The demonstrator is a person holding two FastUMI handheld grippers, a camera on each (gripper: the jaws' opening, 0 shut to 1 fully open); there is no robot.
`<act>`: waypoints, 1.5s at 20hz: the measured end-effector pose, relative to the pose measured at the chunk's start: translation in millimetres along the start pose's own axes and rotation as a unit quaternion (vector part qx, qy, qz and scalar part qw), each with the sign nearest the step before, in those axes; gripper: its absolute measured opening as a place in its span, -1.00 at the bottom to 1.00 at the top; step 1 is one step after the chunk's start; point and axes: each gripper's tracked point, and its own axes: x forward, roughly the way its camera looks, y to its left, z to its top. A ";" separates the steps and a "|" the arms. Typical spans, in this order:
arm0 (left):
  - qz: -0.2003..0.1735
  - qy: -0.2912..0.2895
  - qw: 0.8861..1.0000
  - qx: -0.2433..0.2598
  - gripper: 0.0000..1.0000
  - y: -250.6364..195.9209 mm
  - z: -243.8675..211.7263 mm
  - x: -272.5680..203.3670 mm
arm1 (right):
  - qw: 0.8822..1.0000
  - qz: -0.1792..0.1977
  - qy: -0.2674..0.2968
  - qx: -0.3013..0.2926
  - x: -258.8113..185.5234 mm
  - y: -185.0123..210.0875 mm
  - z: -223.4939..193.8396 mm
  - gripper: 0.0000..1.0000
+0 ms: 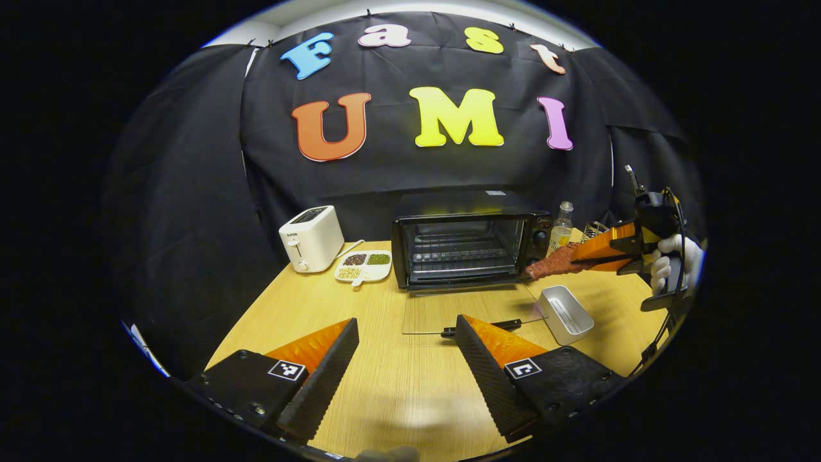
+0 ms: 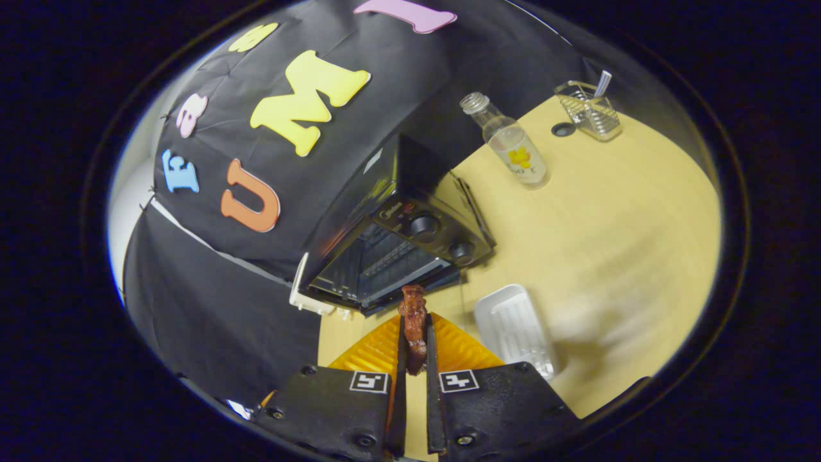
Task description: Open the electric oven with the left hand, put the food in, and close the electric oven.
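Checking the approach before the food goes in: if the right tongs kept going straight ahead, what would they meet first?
Probably the black electric oven's open cavity; the reddish-brown meat strip in the right tongs points there, though depth is unclear.

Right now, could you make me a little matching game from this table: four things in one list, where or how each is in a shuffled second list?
Things:
1. oven door
2. piece of food
3. white tray
4. toaster

States:
A. empty, on the table to the right of the open door
B. folded down flat
C. to the left of the oven
D. pinched in the right gripper

Pairs: 1-B, 2-D, 3-A, 4-C.
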 end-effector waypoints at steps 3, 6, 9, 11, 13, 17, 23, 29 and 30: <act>0.001 -0.003 1.000 0.005 0.94 13.8 -0.1 0.6 | 0.999 0.017 -0.015 0.028 43.2 20.9 -16.3 -0.69; 0.007 -0.009 1.000 0.007 0.94 27.6 2.6 -2.6 | 0.996 0.039 -0.049 0.063 83.3 43.3 -18.5 -0.75; 0.018 -0.011 1.000 0.002 0.94 42.3 2.7 -5.2 | 0.993 0.044 -0.079 0.082 115.1 55.9 -11.8 -0.68; 0.026 -0.011 1.000 0.000 0.94 50.8 4.6 -6.0 | 0.988 0.043 -0.106 0.102 133.1 58.7 -1.7 -0.69; 0.041 -0.015 0.999 0.005 0.94 62.8 3.0 -7.5 | 0.982 0.039 -0.140 0.121 148.9 59.4 10.1 -0.68; 0.055 0.001 0.999 0.002 0.94 74.9 -10.1 -6.6 | 0.975 0.032 -0.170 0.141 180.0 59.0 24.6 -0.68; 0.049 0.004 0.999 -0.002 0.94 75.2 -11.1 5.3 | 0.976 0.016 -0.194 0.093 213.6 64.6 31.7 -0.67; 0.035 0.001 0.999 0.001 0.94 67.1 -7.7 9.5 | 0.977 -0.030 -0.204 0.046 216.0 46.7 29.7 -0.57; 0.033 0.002 0.999 0.001 0.94 66.8 -8.6 10.0 | 0.977 -0.040 -0.206 0.034 214.5 44.2 29.8 -0.41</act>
